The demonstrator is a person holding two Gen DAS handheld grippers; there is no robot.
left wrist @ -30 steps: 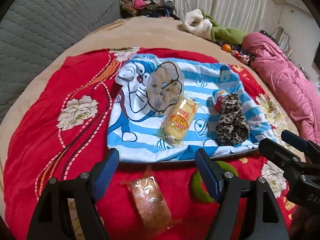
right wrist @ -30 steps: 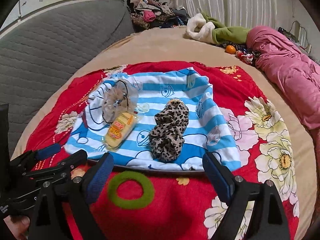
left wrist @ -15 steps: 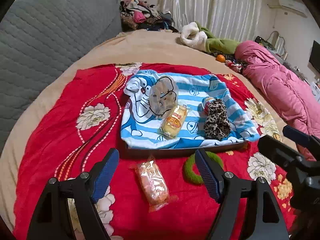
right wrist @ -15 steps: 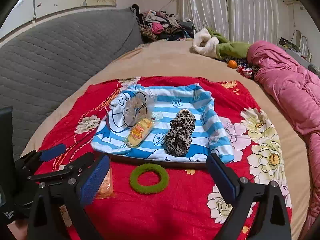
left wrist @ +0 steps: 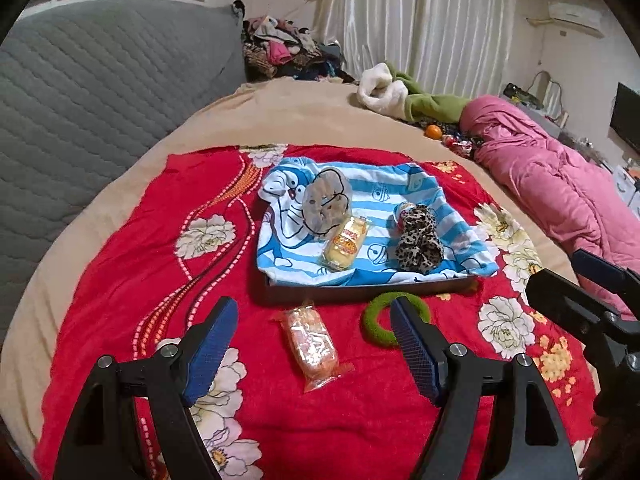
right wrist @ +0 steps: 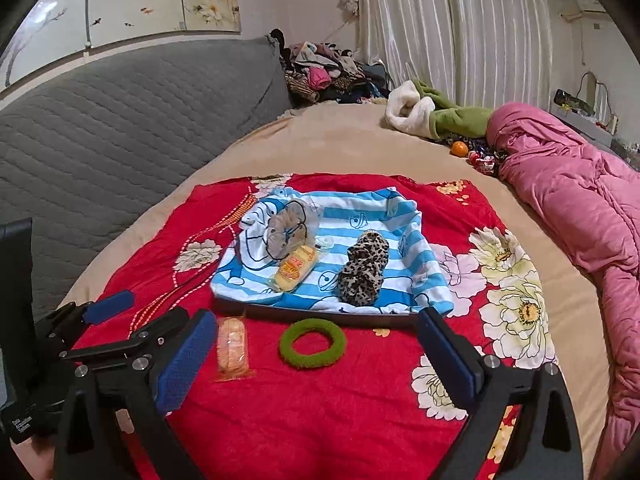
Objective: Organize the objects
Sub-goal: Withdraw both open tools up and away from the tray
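Both grippers, left (left wrist: pixel 312 344) and right (right wrist: pixel 316 352), hover spread and empty near the tray (right wrist: pixel 328 314); the snack (left wrist: pixel 312 344) before it could crush under a hard squeeze.

The left gripper's fingertip (left wrist: pixel 404 316) covers part of the green ring (left wrist: pixel 378 320) at lower centre. A small round item (left wrist: pixel 400 212) hides behind the leopard scrunchie (left wrist: pixel 420 240); the dark tray (left wrist: pixel 360 286) shows only its front edge.
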